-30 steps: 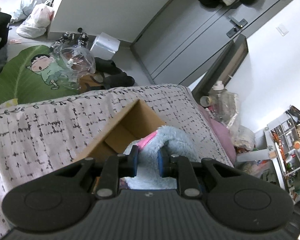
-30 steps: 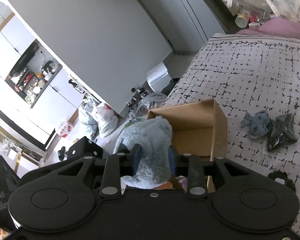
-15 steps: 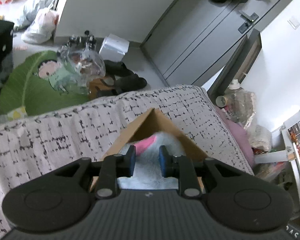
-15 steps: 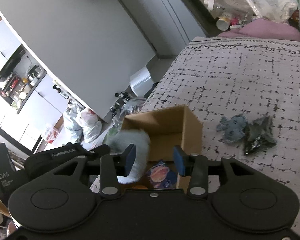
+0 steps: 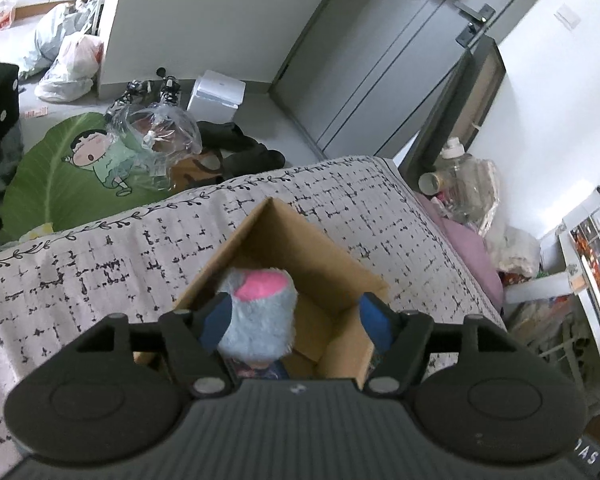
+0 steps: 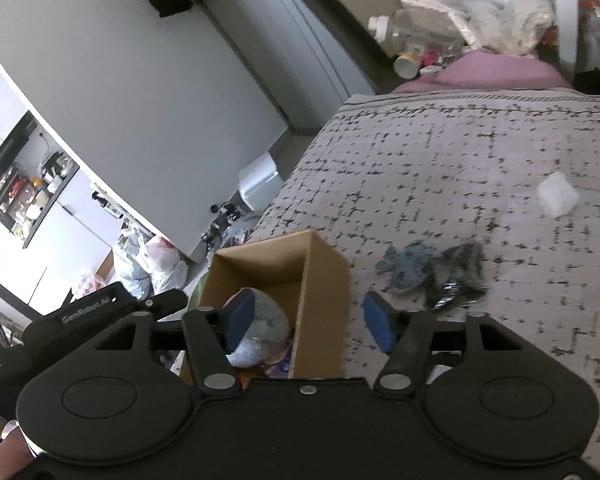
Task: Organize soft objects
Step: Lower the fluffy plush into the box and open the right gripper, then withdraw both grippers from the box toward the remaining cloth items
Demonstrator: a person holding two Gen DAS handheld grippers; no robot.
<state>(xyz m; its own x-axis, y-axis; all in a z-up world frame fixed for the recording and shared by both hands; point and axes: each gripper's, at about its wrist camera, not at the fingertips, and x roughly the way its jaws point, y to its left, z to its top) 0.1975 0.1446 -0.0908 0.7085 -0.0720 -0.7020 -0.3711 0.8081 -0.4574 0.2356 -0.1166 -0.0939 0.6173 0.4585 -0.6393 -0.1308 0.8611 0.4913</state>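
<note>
While the grey plush toy (image 5: 256, 314) sits upright inside the cardboard box (image 5: 320, 252) on the bedspread (image 5: 80, 264), you lift both tools straight up so no pad snags the fur or tips the box. Your left gripper (image 5: 296, 320) is spread wide; its left pad lies just beside the plush, possibly brushing it, while the other pad hangs near the box's corner, gripping nothing. Your right gripper (image 6: 308, 322) is likewise wide apart and empty, one pad over the box opening, the other out over the bedspread past the box wall. Next, you likely swing the right tool toward the small grey-blue soft piece (image 6: 406, 270) and the dark one (image 6: 458, 276) touching it, lying near the box.
</note>
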